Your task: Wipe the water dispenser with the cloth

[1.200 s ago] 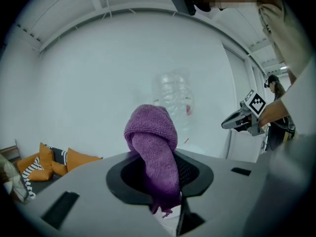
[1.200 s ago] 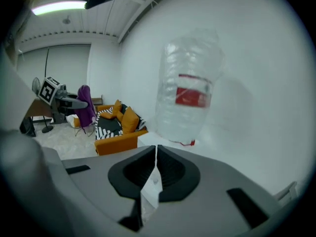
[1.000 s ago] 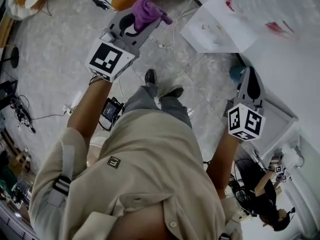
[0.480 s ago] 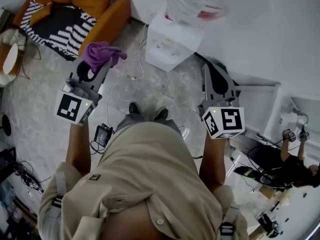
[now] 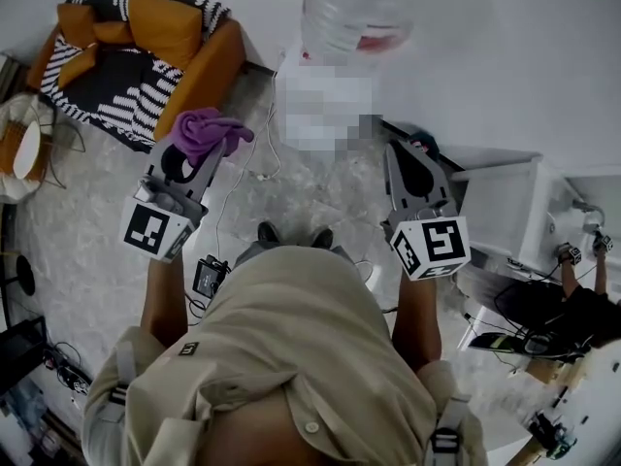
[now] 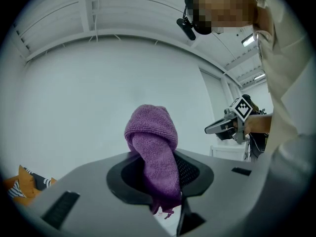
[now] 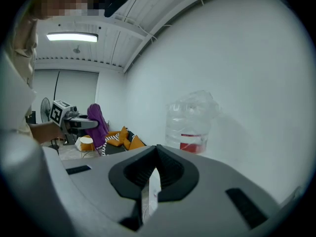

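Note:
The water dispenser stands against the white wall ahead, with a clear bottle (image 5: pixel 351 10) on a white body (image 5: pixel 325 105). A purple cloth (image 5: pixel 207 130) is bunched in my left gripper (image 5: pixel 186 163), which is shut on it and held left of the dispenser, apart from it. In the left gripper view the cloth (image 6: pixel 154 154) rises from between the closed jaws and droops over them. My right gripper (image 5: pixel 402 153) is shut with nothing in it, just right of the dispenser's base. The right gripper view shows the bottle (image 7: pixel 190 125) beyond my right gripper (image 7: pixel 157 151).
An orange sofa with a striped blanket (image 5: pixel 146 42) fills the far left corner. A white box-like unit (image 5: pixel 505 212) stands close on the right. Cables (image 5: pixel 247 173) and a small device (image 5: pixel 209 278) lie on the stone floor. Another person (image 5: pixel 572 314) is at the lower right.
The view has swung round, so the dispenser now stands straight ahead. Both grippers have come level on either side of it. The cloth has stayed in the left gripper.

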The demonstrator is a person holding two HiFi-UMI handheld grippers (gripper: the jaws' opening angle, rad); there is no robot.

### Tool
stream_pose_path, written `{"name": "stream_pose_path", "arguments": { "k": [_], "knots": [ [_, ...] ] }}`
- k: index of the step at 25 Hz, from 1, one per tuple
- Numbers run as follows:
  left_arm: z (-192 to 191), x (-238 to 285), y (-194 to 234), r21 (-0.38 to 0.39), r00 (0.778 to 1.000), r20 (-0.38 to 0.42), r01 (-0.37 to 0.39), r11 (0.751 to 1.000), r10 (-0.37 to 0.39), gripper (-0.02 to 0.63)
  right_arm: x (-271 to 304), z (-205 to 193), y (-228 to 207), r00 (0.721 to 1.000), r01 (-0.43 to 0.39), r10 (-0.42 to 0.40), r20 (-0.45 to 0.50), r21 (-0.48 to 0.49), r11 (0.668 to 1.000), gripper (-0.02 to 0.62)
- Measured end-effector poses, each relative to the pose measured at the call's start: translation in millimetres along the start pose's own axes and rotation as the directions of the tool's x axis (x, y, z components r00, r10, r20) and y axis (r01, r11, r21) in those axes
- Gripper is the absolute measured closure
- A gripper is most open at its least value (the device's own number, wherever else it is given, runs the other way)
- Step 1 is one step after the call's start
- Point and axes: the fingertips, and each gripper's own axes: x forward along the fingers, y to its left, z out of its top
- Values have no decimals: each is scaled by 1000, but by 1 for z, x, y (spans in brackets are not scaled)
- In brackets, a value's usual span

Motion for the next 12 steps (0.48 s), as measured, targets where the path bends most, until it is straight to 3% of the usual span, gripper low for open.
{"name": "stream_pose_path", "arguments": {
  "k": [12],
  "knots": [
    [-12,4,-4,-25,999,-35,33,999,-34,482,12,1,1,1000,-2,2,-10,6,1000,574]
  ]
}}
